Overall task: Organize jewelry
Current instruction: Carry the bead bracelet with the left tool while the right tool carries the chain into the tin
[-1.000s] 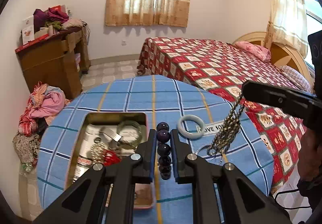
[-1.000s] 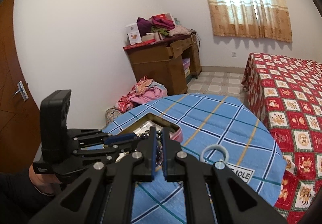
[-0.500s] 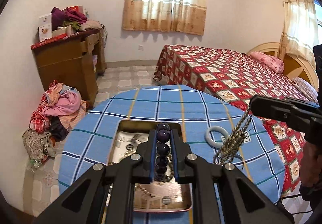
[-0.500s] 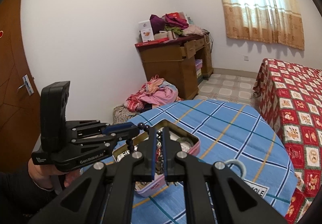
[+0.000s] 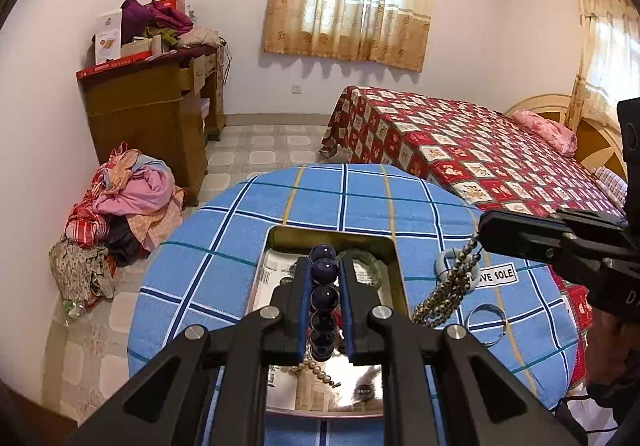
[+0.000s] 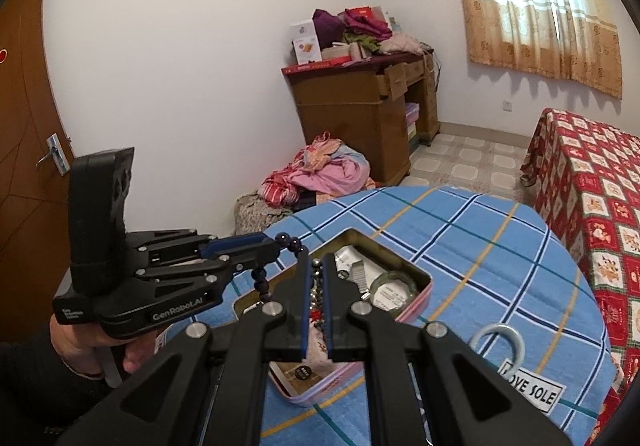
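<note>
Left wrist view: left hand-held gripper (image 5: 325, 300) clenched on dark bead bracelet (image 5: 324, 296) above the tin (image 5: 400, 278); right hand-held gripper (image 6: 316, 302) grasping metal chain (image 5: 450, 292) beside it. Dangling strands could tangle or miss the tin.

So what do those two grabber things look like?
Both tongs are black plastic with silver screws and blue pads inside the fingers. The left tongs have a boxy black handle with white "GenRobot.AI" lettering. The right tongs look the same. A dark sleeve covers the arm.

Each of your wrist views looks forward and downward along its own fingers, close above the round blue-checked tablecloth (image 5: 248, 246) (image 6: 492, 246); both share the open rectangular metal tin (image 5: 394, 262) (image 6: 420, 300).
</note>
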The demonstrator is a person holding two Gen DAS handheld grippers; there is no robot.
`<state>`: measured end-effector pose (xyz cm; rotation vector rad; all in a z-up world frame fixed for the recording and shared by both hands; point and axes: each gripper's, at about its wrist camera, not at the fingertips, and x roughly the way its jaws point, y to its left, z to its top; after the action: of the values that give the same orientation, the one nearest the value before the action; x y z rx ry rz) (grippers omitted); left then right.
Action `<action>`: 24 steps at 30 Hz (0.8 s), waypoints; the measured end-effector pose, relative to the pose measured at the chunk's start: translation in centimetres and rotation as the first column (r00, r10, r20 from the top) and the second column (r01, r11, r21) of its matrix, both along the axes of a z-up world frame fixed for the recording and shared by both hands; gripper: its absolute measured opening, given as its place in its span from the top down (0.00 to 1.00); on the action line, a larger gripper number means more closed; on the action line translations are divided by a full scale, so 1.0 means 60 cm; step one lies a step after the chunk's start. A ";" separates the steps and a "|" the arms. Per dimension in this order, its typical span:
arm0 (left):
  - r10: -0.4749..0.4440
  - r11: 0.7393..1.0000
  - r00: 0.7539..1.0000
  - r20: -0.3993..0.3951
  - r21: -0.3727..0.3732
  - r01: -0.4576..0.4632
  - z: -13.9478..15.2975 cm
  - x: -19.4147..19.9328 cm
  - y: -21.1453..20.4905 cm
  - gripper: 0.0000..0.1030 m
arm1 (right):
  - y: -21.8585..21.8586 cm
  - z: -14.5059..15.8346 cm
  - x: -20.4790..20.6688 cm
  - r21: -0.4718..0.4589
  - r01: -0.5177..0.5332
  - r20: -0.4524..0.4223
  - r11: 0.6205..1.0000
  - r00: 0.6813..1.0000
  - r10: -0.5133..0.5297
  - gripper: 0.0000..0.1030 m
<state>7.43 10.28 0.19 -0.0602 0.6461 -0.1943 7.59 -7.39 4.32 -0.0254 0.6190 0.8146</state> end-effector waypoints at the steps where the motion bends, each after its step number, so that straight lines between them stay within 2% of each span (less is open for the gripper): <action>1: 0.002 1.000 1.000 -0.003 -0.001 -0.002 -0.002 0.001 0.002 0.88 | 0.003 -0.002 0.001 -0.001 -0.002 -0.003 1.000 1.000 0.002 0.93; 24: 0.036 0.999 0.997 -0.064 -0.002 -0.036 -0.061 0.012 0.022 0.88 | 0.058 -0.078 0.020 -0.069 -0.014 -0.083 0.997 0.997 0.008 0.93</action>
<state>8.14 11.61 -3.46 -0.0814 0.7085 -0.1590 8.78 -3.89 -0.36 -0.0591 0.7259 0.8074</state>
